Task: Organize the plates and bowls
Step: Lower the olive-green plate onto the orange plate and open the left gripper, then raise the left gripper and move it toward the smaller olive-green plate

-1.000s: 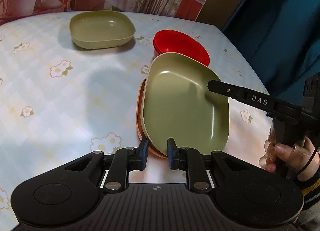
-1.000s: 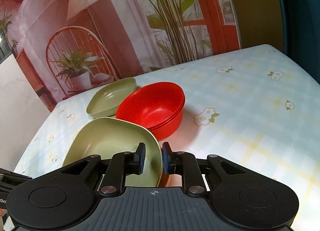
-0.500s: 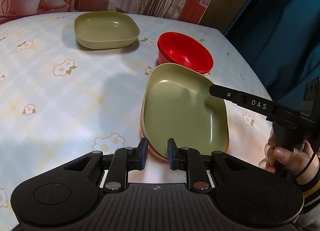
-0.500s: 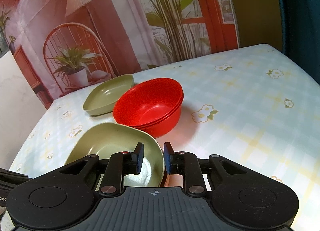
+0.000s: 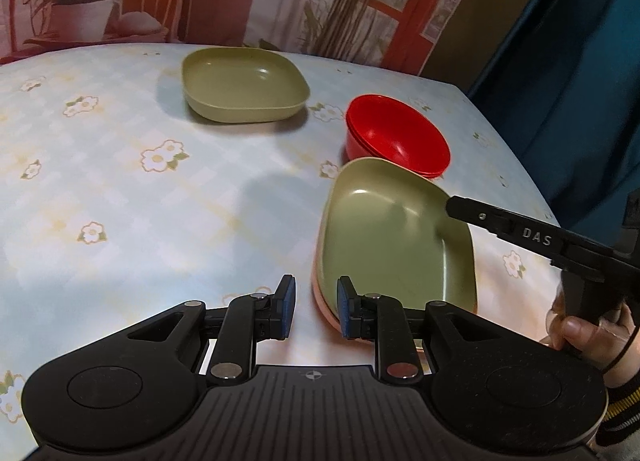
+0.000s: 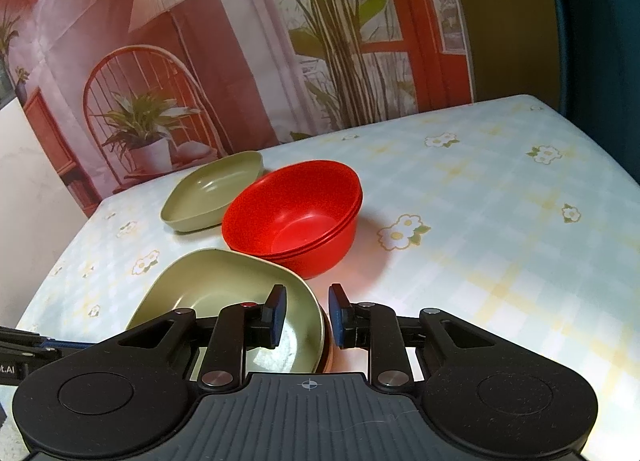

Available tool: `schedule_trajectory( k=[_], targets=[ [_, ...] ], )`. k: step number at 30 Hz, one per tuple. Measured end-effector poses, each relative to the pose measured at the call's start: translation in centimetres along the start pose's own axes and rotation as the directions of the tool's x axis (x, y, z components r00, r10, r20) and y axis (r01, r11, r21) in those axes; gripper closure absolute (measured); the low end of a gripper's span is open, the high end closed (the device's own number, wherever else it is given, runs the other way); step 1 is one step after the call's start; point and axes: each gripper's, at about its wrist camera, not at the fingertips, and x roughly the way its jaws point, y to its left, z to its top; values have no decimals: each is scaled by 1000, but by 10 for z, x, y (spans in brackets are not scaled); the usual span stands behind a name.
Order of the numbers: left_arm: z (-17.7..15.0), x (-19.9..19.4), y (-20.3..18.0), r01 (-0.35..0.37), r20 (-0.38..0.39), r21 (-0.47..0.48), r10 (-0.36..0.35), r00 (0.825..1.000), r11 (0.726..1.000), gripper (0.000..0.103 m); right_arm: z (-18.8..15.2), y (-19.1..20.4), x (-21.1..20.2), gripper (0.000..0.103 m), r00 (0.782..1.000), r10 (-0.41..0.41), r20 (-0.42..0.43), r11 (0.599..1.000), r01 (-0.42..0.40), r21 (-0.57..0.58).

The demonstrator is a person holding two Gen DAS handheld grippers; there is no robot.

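Observation:
A green square plate [image 5: 392, 237] lies on top of an orange plate [image 5: 320, 297] near me; it also shows in the right wrist view [image 6: 224, 289]. Behind it stands a stack of red bowls [image 5: 396, 141] [image 6: 296, 217]. A second green plate [image 5: 244, 85] [image 6: 212, 189] sits alone farther back. My left gripper [image 5: 312, 307] is open and empty at the stacked plates' near left edge. My right gripper [image 6: 306, 315] is open, its jaws on either side of the stacked plates' right rim without touching it; its finger [image 5: 520, 231] reaches over the green plate.
The table [image 5: 120, 201] has a pale floral cloth. Its right edge drops off by a blue curtain [image 5: 580, 61]. A printed backdrop [image 6: 240, 41] with plants and a chair stands behind the table.
The stacked green plate went from tilted to lying flat on the orange plate. Both grippers have drawn back slightly, and their jaws have widened a little.

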Motion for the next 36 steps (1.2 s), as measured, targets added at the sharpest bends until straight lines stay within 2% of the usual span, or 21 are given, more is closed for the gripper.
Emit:
schedule_trajectory(
  k=[10, 17, 21, 27, 32, 36],
  targets=[
    [19, -13, 10, -68, 84, 20, 66, 994, 998, 79, 14, 13, -6, 80, 1000, 14, 26, 999, -13, -48],
    [60, -40, 18, -114, 191, 33, 106, 976, 993, 79, 53, 47, -9, 80, 995, 74, 64, 989, -65, -131],
    [88, -61, 21, -139, 265, 38, 124, 956, 990, 79, 88, 73, -12, 80, 988, 123, 97, 976, -102, -193],
    [127, -86, 26, -197, 352, 38, 171, 920, 980, 79, 138, 109, -14, 80, 977, 161, 143, 947, -112, -300],
    [158, -97, 33, -253, 407, 37, 216, 887, 967, 79, 177, 131, -7, 78, 971, 159, 176, 930, -88, -356],
    [185, -98, 41, -300, 445, 40, 251, 859, 953, 79, 201, 139, 9, 76, 972, 145, 186, 931, -70, -359]
  ],
)
